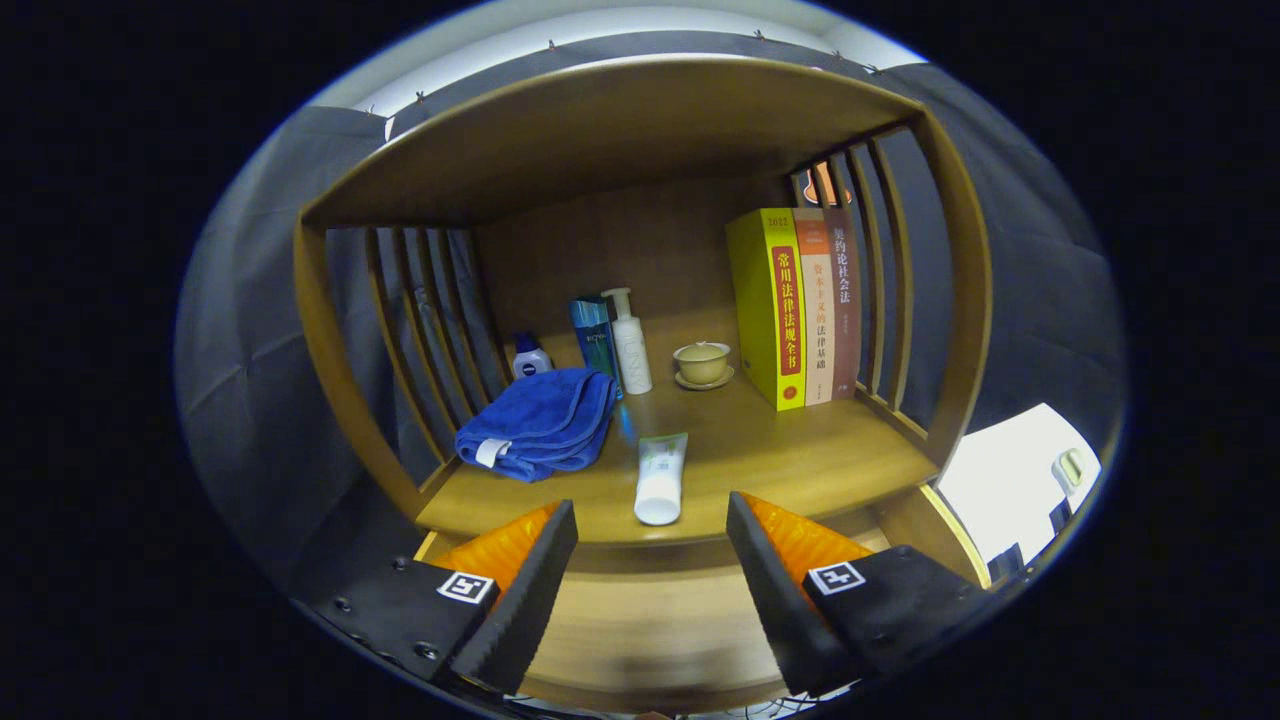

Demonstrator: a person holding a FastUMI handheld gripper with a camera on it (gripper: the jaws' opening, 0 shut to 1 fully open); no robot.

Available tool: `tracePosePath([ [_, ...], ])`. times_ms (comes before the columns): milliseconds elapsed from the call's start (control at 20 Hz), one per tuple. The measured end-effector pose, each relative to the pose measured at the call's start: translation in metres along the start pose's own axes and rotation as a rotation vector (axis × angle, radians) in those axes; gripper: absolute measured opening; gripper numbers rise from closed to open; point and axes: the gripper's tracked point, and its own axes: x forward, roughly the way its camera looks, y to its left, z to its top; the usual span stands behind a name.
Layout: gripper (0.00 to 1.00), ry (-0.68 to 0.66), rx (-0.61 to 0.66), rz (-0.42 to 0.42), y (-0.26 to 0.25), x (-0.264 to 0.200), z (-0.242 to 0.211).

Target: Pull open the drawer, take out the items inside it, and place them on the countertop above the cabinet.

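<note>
Two fingers of the tool (652,590) spread empty before the bench (800,460); tube (660,478) and towel (540,422) laid out; drawer likely next.

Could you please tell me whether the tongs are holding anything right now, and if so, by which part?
Nothing is held: the tongs are open and empty, with the white plastic tube lying on the wooden countertop just ahead.

Fisheye camera rides hand-held gripper (652,590); faces forward, level, close to open-fronted brown wooden shelf (800,460); fingers spread apart below.
</note>
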Motion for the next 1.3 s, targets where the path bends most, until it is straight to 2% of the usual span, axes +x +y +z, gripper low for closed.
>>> tracePosePath([
  [300, 0.98, -0.011, -0.018, -0.012, -0.004, -0.059, -0.055],
  [600, 0.98, -0.014, -0.020, -0.026, -0.014, -0.091, -0.107],
  [1100, 0.98, 0.023, -0.048, -0.026, -0.010, -0.095, -0.157],
  [1300, 0.96, -0.006, -0.103, -0.077, -0.013, -0.087, -0.159],
])
